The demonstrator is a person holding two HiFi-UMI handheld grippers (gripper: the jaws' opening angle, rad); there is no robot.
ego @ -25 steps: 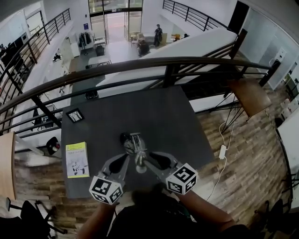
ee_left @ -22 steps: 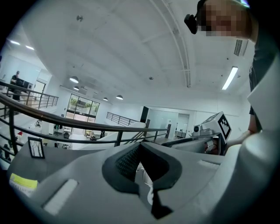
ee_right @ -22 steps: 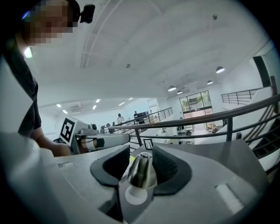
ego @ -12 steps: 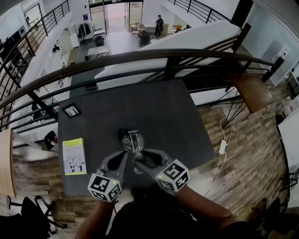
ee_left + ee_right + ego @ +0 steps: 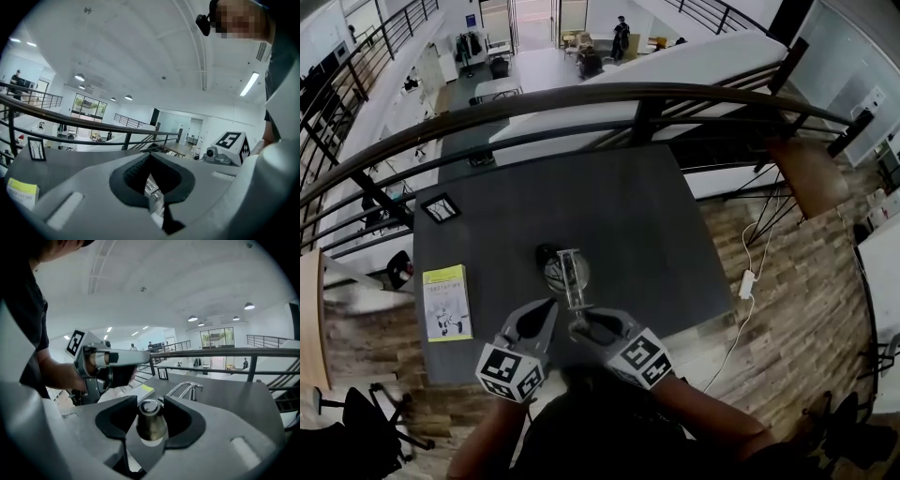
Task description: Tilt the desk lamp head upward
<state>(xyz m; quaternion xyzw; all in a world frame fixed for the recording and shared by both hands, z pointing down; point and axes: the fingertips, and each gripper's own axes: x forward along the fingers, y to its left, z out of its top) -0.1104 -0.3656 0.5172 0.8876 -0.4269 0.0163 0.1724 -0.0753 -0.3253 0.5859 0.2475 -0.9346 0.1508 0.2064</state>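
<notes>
A chrome desk lamp stands on the dark table (image 5: 619, 216), its round base (image 5: 549, 266) near the front edge. Its arm (image 5: 572, 281) reaches toward me. The metal lamp head (image 5: 151, 422) sits between the pads of my right gripper (image 5: 151, 414), whose jaws are closing and touch it on both sides. In the head view that right gripper (image 5: 587, 324) meets the lamp head (image 5: 578, 325) just off the arm's near end. My left gripper (image 5: 546, 315) hovers just left of the lamp, shut and holding nothing. It also shows from the right gripper view as the left gripper (image 5: 140, 357).
A yellow booklet (image 5: 445, 302) lies at the table's left edge and a small picture frame (image 5: 441, 207) at its far left corner. A dark railing (image 5: 628, 94) runs behind the table. A white power adapter with cable (image 5: 747, 284) lies on the wooden floor to the right.
Both grippers have drawn a little nearer to me, the right one shifting left. The lamp arm now shows longer, reaching from the base toward the right gripper.
</notes>
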